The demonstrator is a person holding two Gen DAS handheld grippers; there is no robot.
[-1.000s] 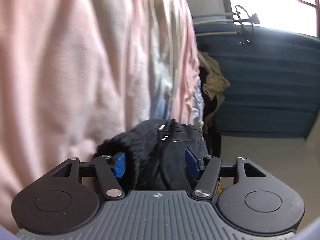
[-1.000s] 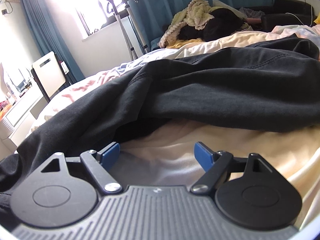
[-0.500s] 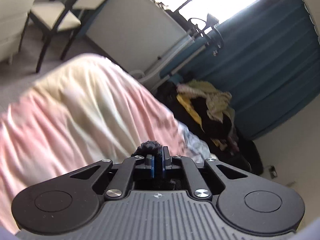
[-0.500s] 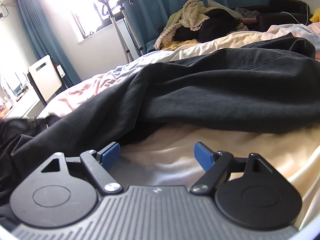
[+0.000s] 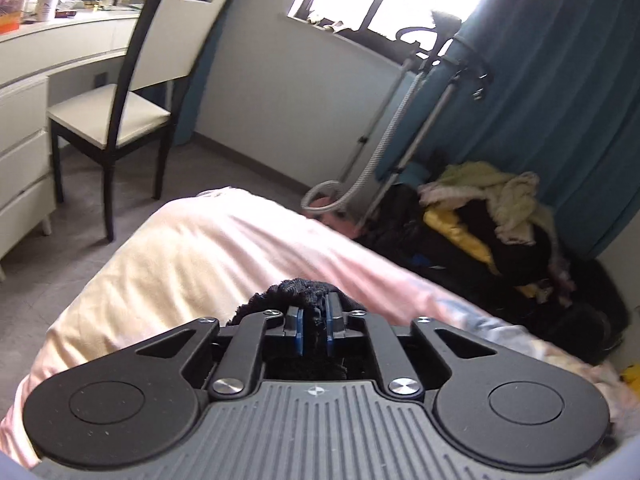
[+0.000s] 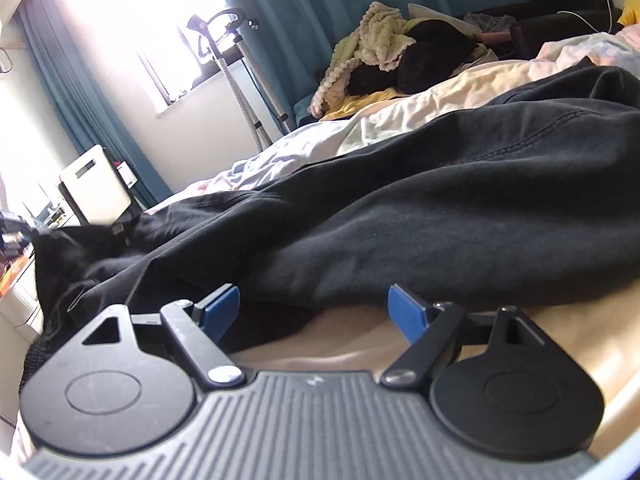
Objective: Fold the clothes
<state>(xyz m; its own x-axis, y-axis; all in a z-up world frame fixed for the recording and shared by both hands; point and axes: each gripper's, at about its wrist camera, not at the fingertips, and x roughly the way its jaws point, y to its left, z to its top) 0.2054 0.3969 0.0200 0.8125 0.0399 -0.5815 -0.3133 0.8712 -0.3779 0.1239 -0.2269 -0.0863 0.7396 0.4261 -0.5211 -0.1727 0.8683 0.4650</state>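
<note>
A large black garment (image 6: 440, 208) lies spread across the pink and cream bed sheet (image 6: 400, 340). My left gripper (image 5: 313, 330) holds a bunched edge of the black garment (image 5: 296, 290) between its blue pads above the bed sheet (image 5: 200, 248); its jaws are opening, with the fabric still between them. In the right wrist view the garment's left end (image 6: 64, 256) is lifted off the bed. My right gripper (image 6: 314, 308) stands wide open and low over the sheet, just in front of the garment's near fold, with nothing between its fingers.
A white chair (image 5: 132, 92) and a white desk with drawers (image 5: 24, 148) stand left of the bed. A pile of clothes (image 5: 492, 216) lies by the teal curtain (image 5: 560, 100), beside a garment steamer stand (image 5: 400, 120).
My left gripper shut on the black fabric beside the bed, then rose and rolled until it looks over the bed. The garment's left end lifted. My right gripper shifted slightly.
</note>
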